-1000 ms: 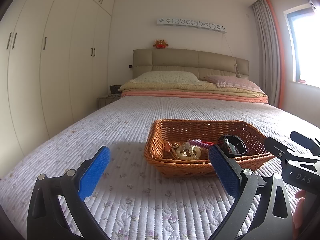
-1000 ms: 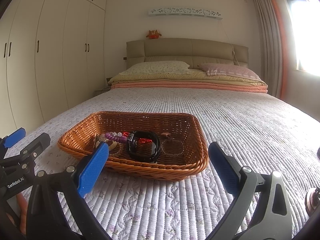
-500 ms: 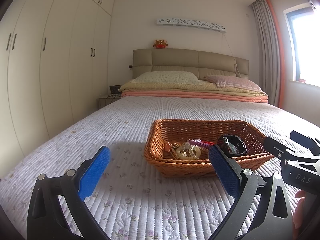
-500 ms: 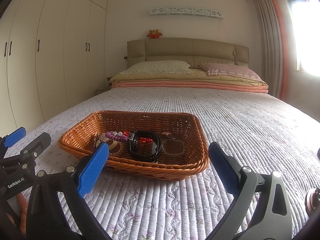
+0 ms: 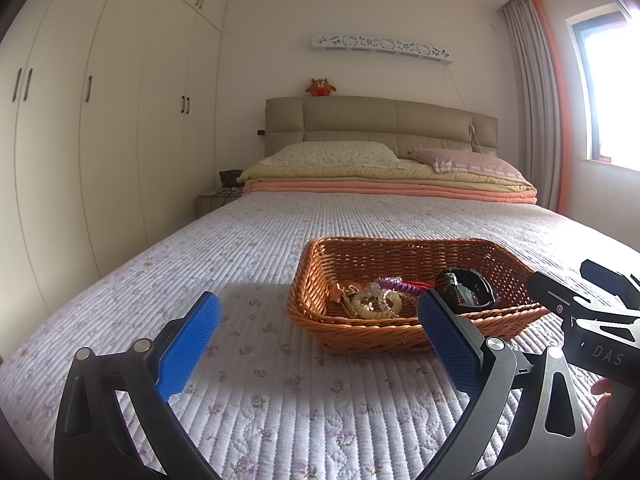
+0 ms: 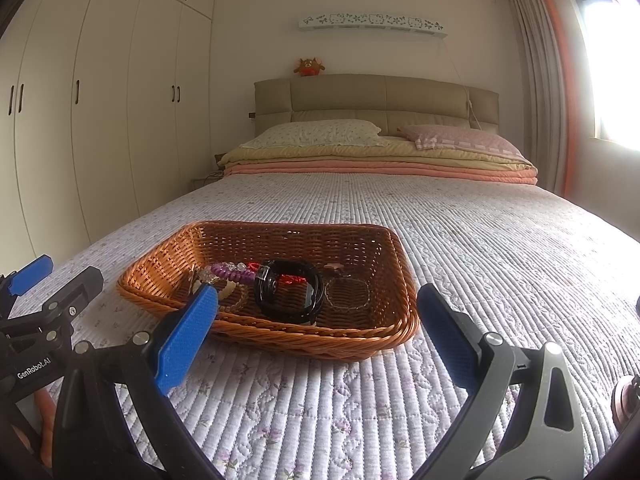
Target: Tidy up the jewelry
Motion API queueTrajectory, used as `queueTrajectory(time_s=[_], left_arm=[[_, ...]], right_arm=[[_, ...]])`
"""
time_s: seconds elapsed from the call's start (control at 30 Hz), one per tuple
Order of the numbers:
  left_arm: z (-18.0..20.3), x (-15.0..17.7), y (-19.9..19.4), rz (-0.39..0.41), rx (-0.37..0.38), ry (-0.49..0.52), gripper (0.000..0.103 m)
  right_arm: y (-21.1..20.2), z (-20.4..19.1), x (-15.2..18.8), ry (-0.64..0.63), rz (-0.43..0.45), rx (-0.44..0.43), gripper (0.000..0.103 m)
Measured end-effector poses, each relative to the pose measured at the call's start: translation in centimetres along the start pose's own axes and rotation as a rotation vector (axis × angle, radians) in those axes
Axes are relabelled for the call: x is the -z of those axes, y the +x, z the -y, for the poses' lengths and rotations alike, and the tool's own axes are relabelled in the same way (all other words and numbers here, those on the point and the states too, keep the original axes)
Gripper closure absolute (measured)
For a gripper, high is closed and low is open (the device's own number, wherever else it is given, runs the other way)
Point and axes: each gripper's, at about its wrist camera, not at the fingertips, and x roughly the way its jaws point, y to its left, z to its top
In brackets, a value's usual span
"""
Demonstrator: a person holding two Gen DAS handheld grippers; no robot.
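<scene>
A brown wicker basket (image 5: 400,338) (image 6: 372,332) sits on the quilted bed. Inside lie a black watch (image 6: 288,292) (image 5: 466,292), a purple bead bracelet (image 6: 228,272) (image 5: 390,282), a cream bead bracelet (image 5: 378,306), a thin clear bracelet (image 6: 348,294) and a gold piece (image 5: 340,294). My left gripper (image 5: 318,338) is open and empty, just short of the basket's near left corner. My right gripper (image 6: 318,332) is open and empty in front of the basket's near rim. Each gripper shows at the edge of the other's view.
The floral quilt (image 6: 500,240) stretches to folded blankets and pillows (image 5: 384,176) by the headboard. White wardrobes (image 5: 100,120) line the left wall. A nightstand (image 5: 216,200) stands by the bed. A curtained window (image 5: 600,100) is on the right.
Both grippers have stayed open and nearly still. The basket sits a trifle lower and closer in the right wrist view.
</scene>
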Motion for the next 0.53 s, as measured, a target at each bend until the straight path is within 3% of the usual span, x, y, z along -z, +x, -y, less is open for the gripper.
queueTrajectory(time_s=[0.53], left_arm=[[-0.33, -0.04, 0.22, -0.015, -0.016, -0.011, 0.007]], right_arm=[[0.02, 0.0, -0.02, -0.001, 0.0, 0.0, 0.008]])
